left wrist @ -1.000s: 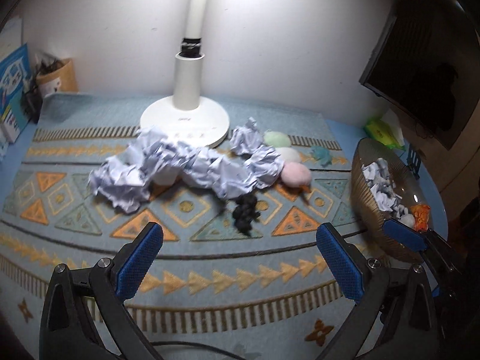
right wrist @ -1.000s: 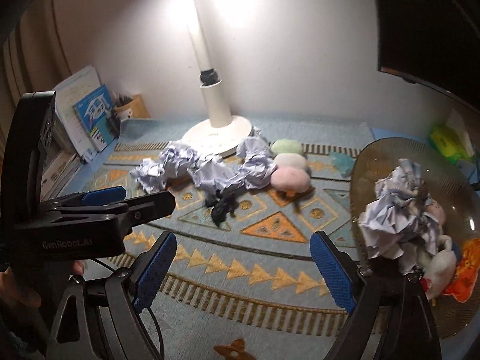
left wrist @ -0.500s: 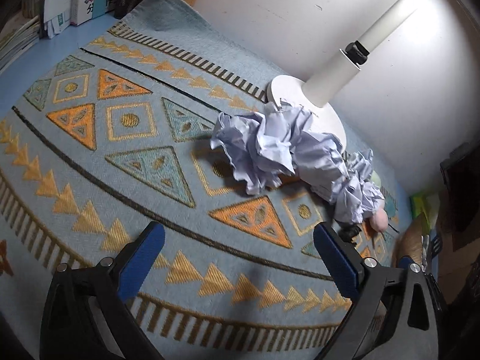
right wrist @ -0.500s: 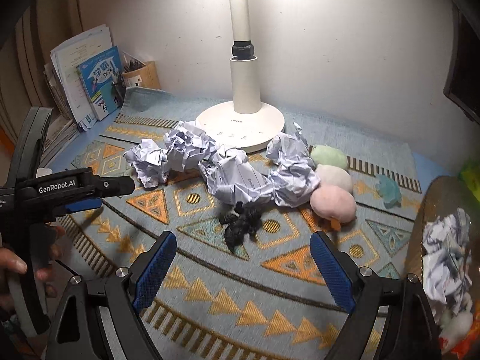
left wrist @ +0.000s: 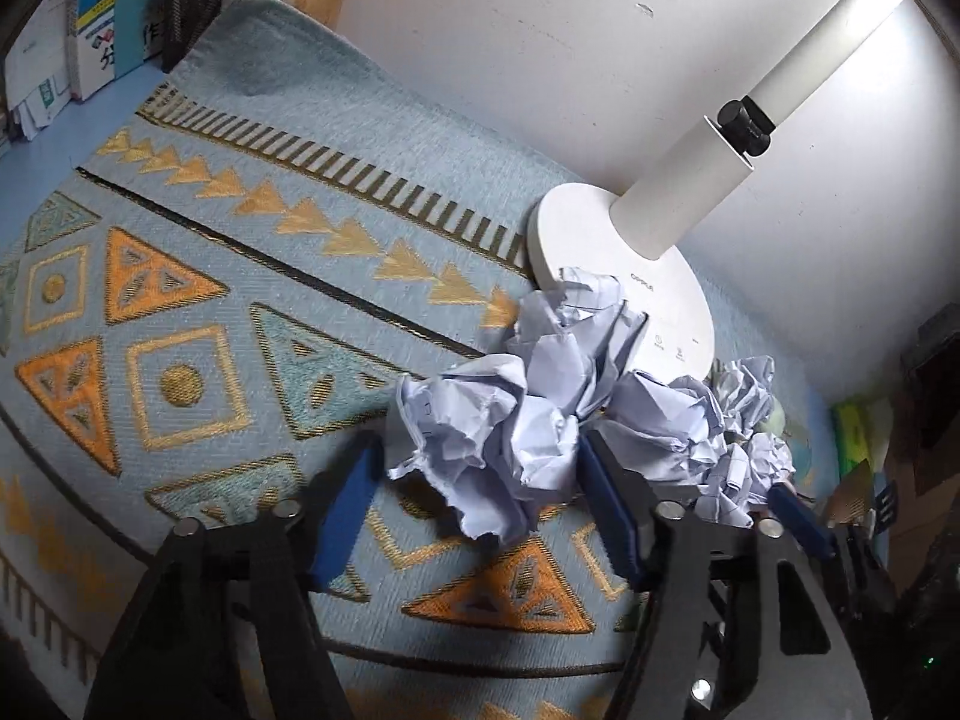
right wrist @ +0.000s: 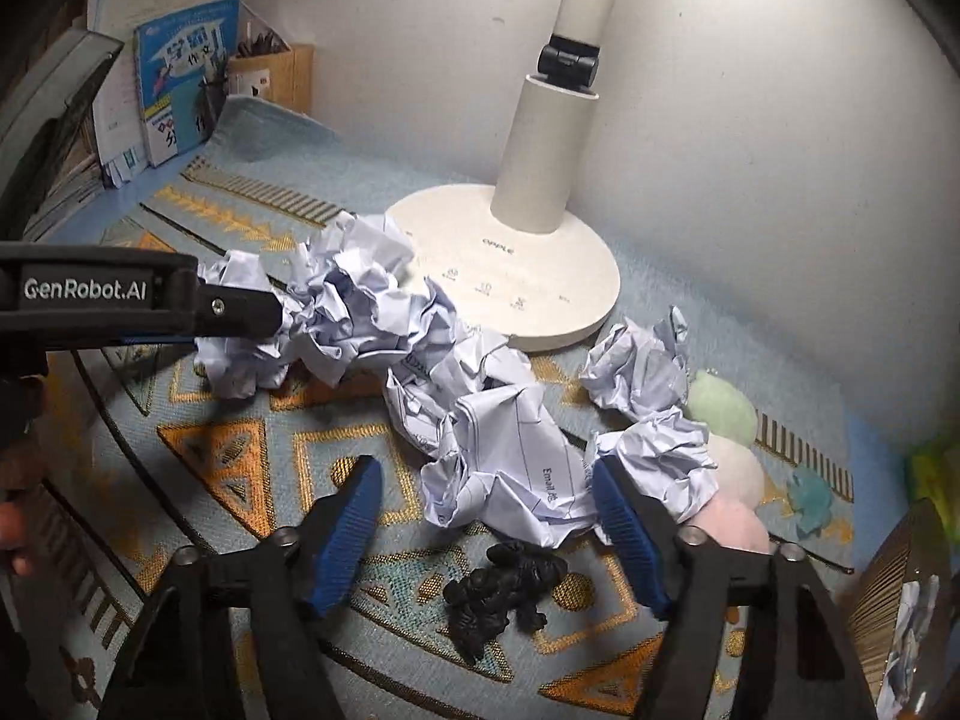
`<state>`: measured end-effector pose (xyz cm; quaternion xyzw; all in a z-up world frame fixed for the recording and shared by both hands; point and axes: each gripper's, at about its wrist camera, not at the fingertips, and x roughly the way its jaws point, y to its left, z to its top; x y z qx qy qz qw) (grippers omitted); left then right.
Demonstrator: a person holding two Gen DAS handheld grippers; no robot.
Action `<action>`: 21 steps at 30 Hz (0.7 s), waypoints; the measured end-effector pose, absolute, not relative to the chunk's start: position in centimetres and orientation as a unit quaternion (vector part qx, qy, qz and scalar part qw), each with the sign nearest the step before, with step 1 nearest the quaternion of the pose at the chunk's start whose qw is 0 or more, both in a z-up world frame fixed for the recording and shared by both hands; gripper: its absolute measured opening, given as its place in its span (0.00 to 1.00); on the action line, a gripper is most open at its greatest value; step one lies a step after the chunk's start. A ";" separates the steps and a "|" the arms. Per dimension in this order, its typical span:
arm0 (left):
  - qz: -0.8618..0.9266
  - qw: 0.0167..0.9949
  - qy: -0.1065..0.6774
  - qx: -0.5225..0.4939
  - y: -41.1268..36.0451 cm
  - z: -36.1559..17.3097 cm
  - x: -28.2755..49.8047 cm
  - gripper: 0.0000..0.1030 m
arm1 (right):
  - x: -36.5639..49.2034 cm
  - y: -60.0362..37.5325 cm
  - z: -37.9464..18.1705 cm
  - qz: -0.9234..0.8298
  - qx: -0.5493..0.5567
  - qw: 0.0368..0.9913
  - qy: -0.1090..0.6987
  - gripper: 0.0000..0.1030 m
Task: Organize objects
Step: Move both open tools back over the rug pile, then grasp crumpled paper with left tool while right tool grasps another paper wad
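Several crumpled white paper balls lie in a row on the patterned mat in front of the lamp. My left gripper (left wrist: 480, 510) is open and straddles the leftmost paper ball (left wrist: 492, 420); its right finger touches the paper. From the right wrist view the left gripper (right wrist: 240, 312) reaches into that same ball (right wrist: 336, 300). My right gripper (right wrist: 486, 516) is open around the middle crumpled sheet (right wrist: 504, 468), with a black toy (right wrist: 498, 594) just below it. Two more paper balls (right wrist: 642, 360) lie to the right.
The white lamp base (right wrist: 516, 264) stands right behind the paper. Pink (right wrist: 738, 528), white (right wrist: 738, 462) and green (right wrist: 720, 414) plush toys and a small teal piece (right wrist: 810, 498) lie at the right. A bowl (right wrist: 894, 588) holding paper sits far right. Books (right wrist: 180, 78) line the back left.
Both grippers have moved forward and down to the paper pile. Their jaws have narrowed, each now with a crumpled paper between its fingers.
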<state>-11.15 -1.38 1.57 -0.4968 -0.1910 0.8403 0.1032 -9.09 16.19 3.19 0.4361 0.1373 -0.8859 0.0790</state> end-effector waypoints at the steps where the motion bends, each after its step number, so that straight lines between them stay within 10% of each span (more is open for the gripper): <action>1: 0.843 0.101 -0.187 -0.494 -1.3 1.7 -11.2 0.53 | -9.2 16.5 3.1 -0.883 0.445 0.085 0.125 0.48; 7: 0.851 0.099 -0.192 -0.479 -1.5 2.4 -10.8 0.42 | -8.5 18.2 4.8 -0.899 0.420 0.088 0.081 0.12; 21: 0.873 0.095 -0.196 -0.436 -3.6 6.9 -8.5 0.30 | -4.6 22.0 10.1 -0.927 0.361 0.101 -0.002 0.11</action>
